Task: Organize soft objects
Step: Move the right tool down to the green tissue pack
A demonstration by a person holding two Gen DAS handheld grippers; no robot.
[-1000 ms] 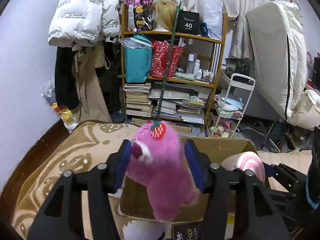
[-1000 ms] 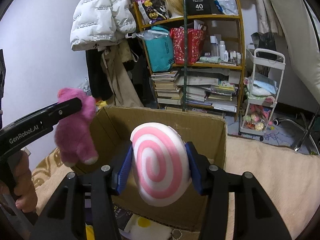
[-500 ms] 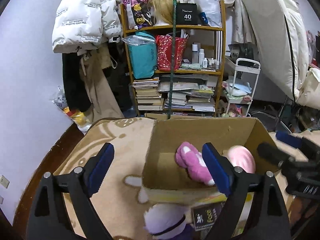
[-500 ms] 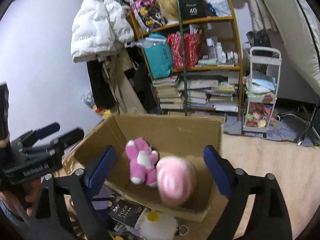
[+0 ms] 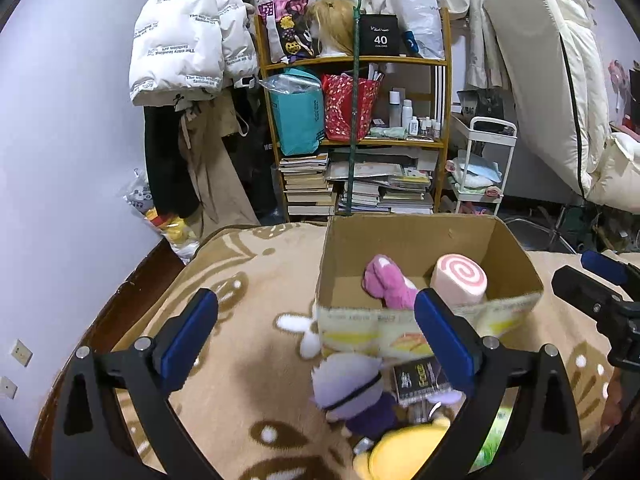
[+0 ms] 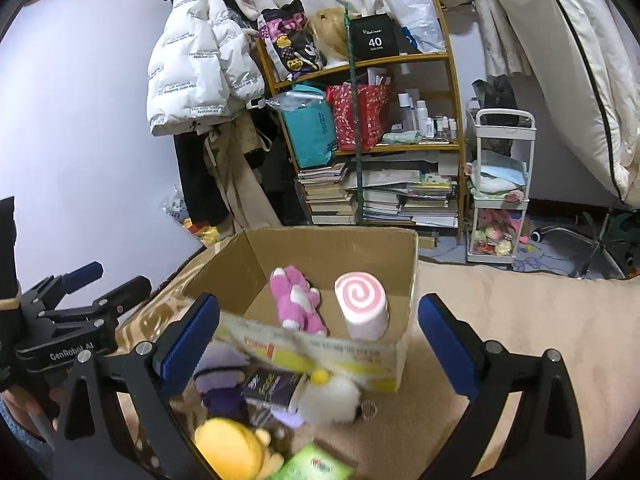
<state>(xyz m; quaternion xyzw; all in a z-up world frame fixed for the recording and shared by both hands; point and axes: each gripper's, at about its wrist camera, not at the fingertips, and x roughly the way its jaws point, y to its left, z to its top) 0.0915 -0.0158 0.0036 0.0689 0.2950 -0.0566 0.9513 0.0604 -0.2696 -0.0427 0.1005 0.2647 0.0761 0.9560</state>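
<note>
**Plush toys in box, both grippers empty**

Pink plush [image 5: 390, 286] and swirl roll [image 5: 460, 280] lie side by side inside my box [image 5: 404, 240]. Left gripper [image 5: 316, 340] and right gripper [image 6: 320, 344] have just been opening; jaws wide, nothing between them.

One cardboard box [image 6: 336, 248] stands on the blanket; inside the box lie two soft toys, one pink plush [image 6: 296, 300] and one pink-and-white swirl roll [image 6: 362, 300]; in front of the box lie three more soft toys, one purple [image 5: 352, 392], one yellow [image 6: 232, 448], one white and fluffy [image 6: 328, 398]; also in front of the box, one black packet [image 6: 272, 388] and one green packet [image 6: 316, 466].
</note>
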